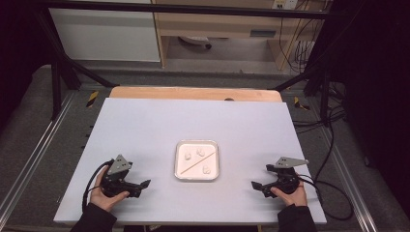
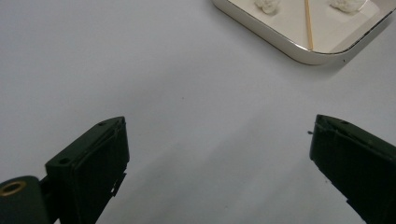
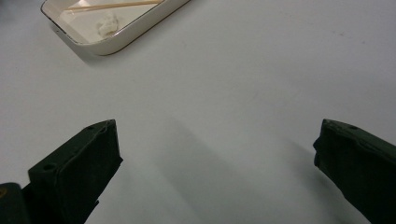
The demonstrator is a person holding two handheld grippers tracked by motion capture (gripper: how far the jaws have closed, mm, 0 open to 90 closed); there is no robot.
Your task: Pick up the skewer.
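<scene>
Nearest me, my left hand-held gripper (image 1: 145, 184) and right hand-held gripper (image 1: 255, 185) rest low on the white surface (image 1: 145, 125), each with its jaws spread wide and nothing between them. Between the two, a little farther off, sits the shallow square white tray (image 1: 178, 170). From above I count three small white lumps (image 1: 188, 155) and a thin wooden stick (image 1: 196, 164) lying diagonally inside. The right gripper view catches one lump (image 3: 107, 24); the left gripper view shows two.

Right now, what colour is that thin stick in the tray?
Pale tan, like wood; the stick shows best in the left gripper view.
</scene>
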